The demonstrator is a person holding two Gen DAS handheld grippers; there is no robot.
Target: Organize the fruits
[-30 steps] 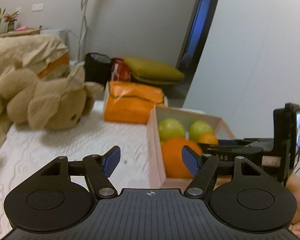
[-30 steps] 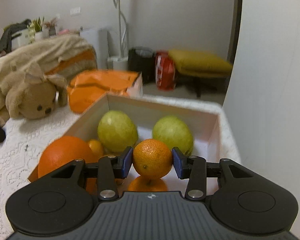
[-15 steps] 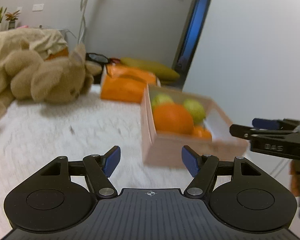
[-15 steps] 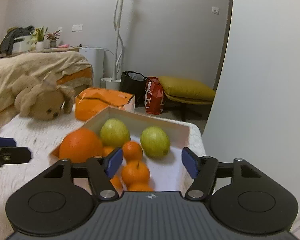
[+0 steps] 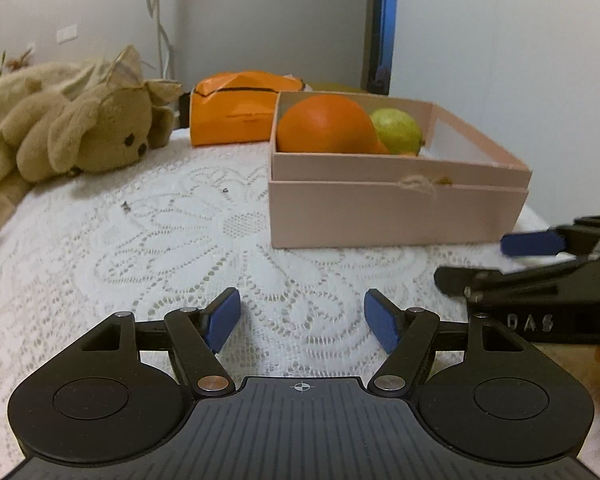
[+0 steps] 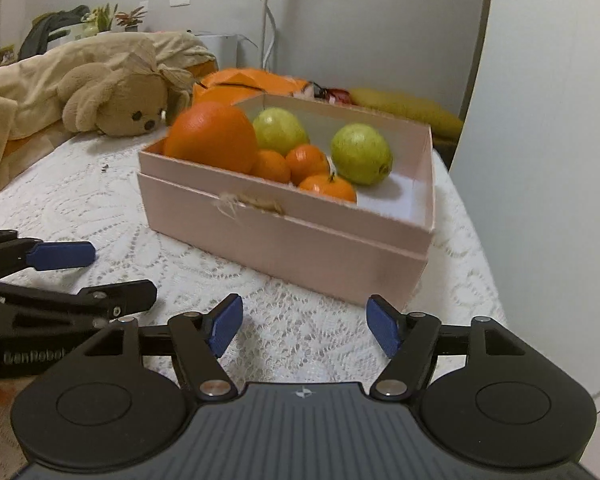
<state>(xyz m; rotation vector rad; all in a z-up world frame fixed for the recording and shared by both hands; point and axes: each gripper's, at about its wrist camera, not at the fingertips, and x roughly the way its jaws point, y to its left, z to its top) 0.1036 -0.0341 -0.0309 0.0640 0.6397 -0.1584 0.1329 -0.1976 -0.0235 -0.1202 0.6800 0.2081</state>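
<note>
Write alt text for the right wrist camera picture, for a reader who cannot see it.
A pink box on a lace-covered bed holds one big orange, three small mandarins and two green fruits. In front, the right gripper is empty, its jaws opening; the left gripper pokes in from the left, and a plush bear lies behind.

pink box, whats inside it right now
The pink box holds one big orange, two green fruits, and three small tangerines. Anything beneath them is hidden.

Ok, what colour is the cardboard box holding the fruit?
Pale pink cardboard box, white inside; clearest in the right wrist view.
</note>
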